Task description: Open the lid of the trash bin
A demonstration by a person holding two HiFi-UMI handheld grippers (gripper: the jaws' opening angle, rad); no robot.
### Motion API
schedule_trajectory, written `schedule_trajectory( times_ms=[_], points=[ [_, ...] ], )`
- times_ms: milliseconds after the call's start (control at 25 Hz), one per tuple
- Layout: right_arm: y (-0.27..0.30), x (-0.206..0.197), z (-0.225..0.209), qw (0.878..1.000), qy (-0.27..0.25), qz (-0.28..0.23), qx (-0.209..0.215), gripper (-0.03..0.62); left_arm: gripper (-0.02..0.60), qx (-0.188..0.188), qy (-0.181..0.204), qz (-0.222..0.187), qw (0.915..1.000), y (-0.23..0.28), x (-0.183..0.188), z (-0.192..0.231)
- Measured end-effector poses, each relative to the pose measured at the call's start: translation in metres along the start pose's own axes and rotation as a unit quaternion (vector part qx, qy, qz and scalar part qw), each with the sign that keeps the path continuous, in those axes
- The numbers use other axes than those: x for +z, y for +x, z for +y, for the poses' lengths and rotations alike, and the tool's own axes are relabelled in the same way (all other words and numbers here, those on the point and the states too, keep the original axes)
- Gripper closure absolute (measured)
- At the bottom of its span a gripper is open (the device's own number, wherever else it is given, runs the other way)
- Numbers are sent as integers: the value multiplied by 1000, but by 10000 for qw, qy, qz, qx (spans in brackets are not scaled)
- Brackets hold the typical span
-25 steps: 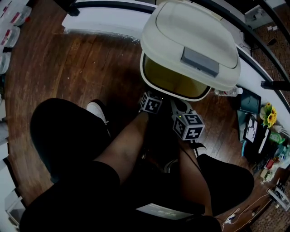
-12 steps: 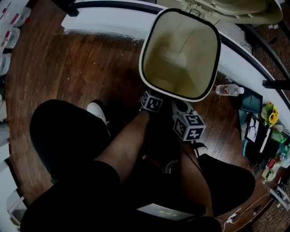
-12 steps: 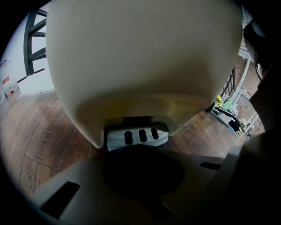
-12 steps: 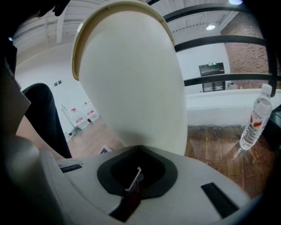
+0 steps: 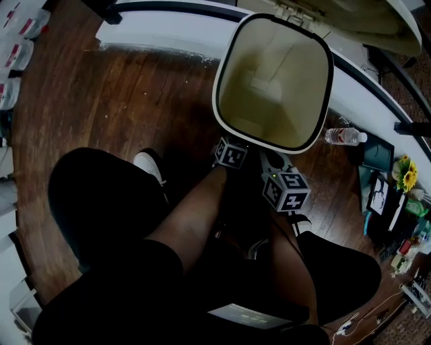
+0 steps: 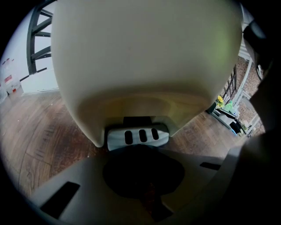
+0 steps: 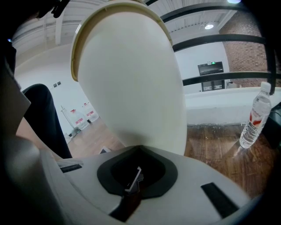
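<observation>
Nearest to us, the left hand-held gripper (image 6: 140,154) has its jaws drawn together with nothing between them. Its tip sits right against the grey foot pedal (image 6: 138,136) at the base of the trash bin (image 6: 145,57). We cannot tell whether it bears on the pedal. Just to its right, the right hand-held gripper (image 7: 138,151) also has its jaws closed and empty, and it points at the bin's cream side wall, close in front of it. Both are held low over the wooden floor (image 6: 30,136), ahead of our dark-clad knees (image 5: 101,202) and a white shoe (image 5: 148,165).

Directly beyond the two grippers the bin stands open, its pale interior showing from above. The lid (image 5: 350,20) is swung up and back on the far side of the rim. Past the right gripper, off to its right, a clear water bottle (image 7: 255,116) stands on the floor, near the bin and apart from it.
</observation>
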State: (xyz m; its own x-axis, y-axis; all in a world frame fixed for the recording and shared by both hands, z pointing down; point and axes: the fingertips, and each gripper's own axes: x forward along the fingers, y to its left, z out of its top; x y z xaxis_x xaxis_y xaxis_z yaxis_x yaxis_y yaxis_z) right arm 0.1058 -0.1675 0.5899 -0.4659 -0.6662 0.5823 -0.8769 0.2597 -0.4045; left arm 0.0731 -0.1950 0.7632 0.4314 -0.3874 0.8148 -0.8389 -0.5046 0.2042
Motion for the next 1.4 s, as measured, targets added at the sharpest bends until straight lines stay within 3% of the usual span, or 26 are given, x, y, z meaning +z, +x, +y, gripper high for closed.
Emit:
schedule_trajectory(
  times_ms=[400,1400],
  points=[
    [-6,2,4,10000,7,-44,6,589,540,85,191,35,9998,-6,-1,0],
    [-36,-7,19,9998,-166,-101,-16,589,540,-24,-83,-446,9990,-38,1,-9]
  ],
)
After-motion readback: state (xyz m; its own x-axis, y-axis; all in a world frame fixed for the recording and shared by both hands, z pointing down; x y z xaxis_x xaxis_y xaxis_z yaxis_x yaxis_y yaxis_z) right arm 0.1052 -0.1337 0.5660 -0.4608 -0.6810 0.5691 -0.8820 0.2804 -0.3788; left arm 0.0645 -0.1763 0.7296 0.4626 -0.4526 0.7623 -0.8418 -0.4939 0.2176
